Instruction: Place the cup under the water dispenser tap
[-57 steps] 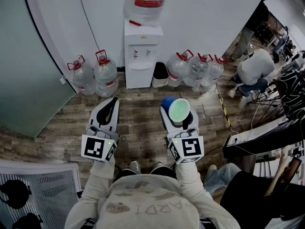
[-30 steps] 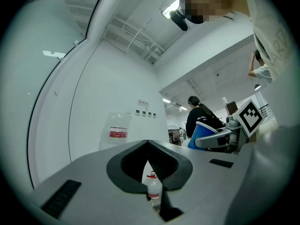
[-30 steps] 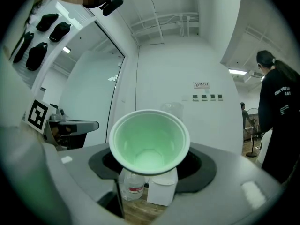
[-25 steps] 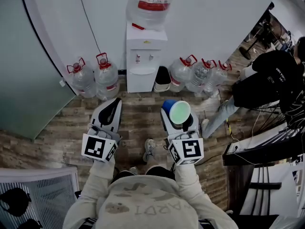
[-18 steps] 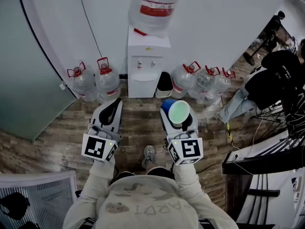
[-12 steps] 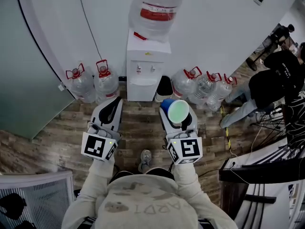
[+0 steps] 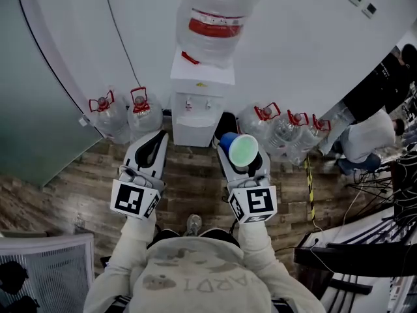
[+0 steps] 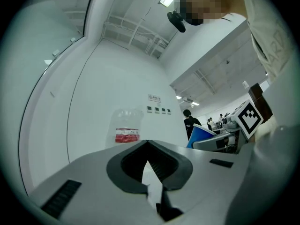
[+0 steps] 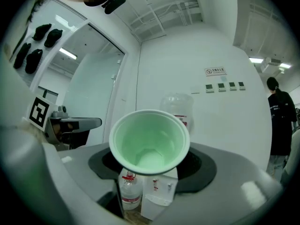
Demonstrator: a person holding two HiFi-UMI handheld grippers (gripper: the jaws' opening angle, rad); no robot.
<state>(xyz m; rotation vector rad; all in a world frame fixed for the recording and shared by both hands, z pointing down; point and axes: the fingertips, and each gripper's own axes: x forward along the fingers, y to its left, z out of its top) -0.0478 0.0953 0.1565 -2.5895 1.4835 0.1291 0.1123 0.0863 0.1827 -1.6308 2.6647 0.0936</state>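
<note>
Blue cup (image 7: 244, 150) (pale green inside) mouth-up in right gripper (image 7: 241, 156), apart from white water dispenser (image 7: 199, 100)

Both arms reach out ahead of the chest, the left forearm (image 7: 132, 235) and right forearm (image 7: 258, 238) side by side and apart. The left tongs (image 7: 155, 137) point forward, roughly level, jaws pressed together at the tips, nothing between them. The right tongs (image 7: 238, 151) point the same way, jaws spread wide and clamped on the cup (image 7: 245, 150). The left marker cube (image 7: 135, 199) and right marker cube (image 7: 253, 203) sit at the wrists.
</note>
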